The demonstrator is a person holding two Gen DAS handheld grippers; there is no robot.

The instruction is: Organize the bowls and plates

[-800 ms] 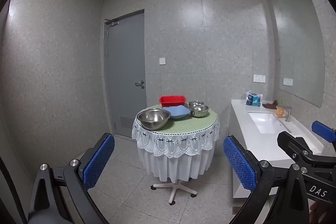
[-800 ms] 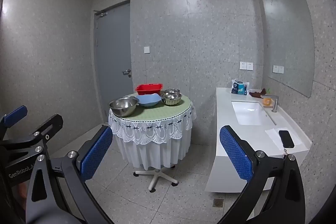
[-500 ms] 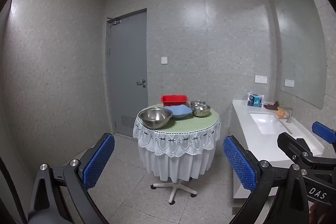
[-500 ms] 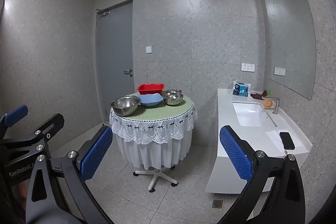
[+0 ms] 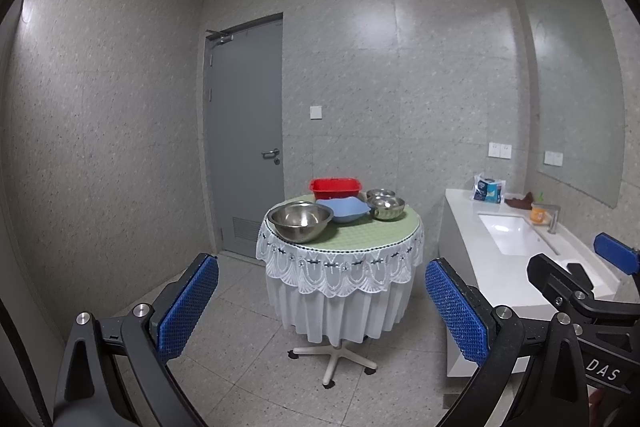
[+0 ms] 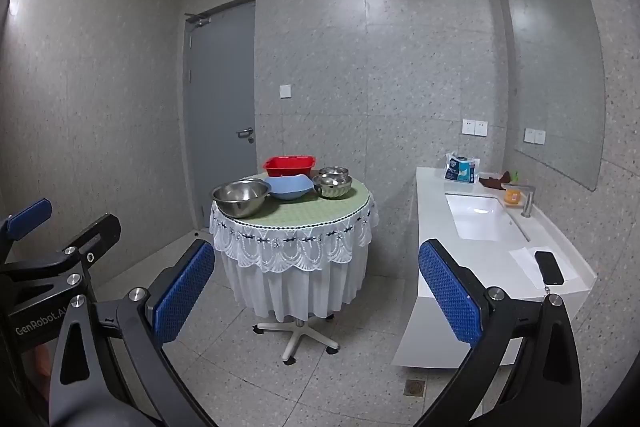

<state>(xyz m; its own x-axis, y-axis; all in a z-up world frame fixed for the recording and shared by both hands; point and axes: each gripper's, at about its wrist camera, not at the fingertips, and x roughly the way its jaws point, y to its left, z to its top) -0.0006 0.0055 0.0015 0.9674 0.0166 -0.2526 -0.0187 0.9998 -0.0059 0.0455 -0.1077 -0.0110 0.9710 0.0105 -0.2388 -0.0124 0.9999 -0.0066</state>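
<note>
Left hand-held gripper spread wide, empty, round table ahead, steel bowls, red basin

rear small steel bowl half hidden; blue packet print unreadable.

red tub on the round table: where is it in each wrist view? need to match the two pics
Left wrist: red tub sits at the far edge of the round table, just above picture centre, behind the blue dish.
Right wrist: red tub at the table's far edge, centre, slightly left, behind the same blue dish.
Shared landmark: the grey door, left of the tub in both.
</note>
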